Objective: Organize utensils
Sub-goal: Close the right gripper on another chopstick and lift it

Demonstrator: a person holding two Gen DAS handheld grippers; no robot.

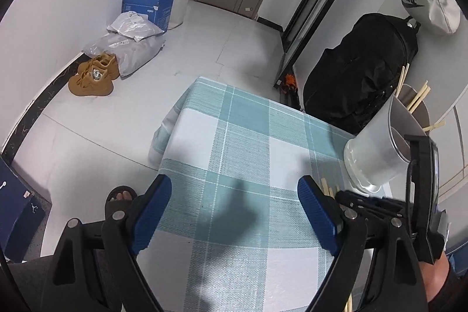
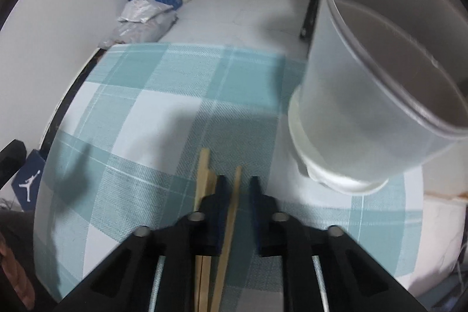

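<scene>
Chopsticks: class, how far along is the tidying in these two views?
Done: several chopsticks stand in the holder. In hand: the right gripper is closed on one chopstick lying on the cloth. Left: spare chopsticks beside it; the left gripper is open, empty.

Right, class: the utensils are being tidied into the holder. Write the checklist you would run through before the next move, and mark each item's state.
1. Right gripper closed on one chopstick only: ok.
2. Loose chopsticks beside it lie outside the fingers: ok.
3. Grip firm enough to lift: cannot tell; the picture is blurred there.
4. Holder standing on the tablecloth, mouth open, near compartment free: ok.
5. Left gripper open, holding nothing, apart from the holder: ok.
</scene>
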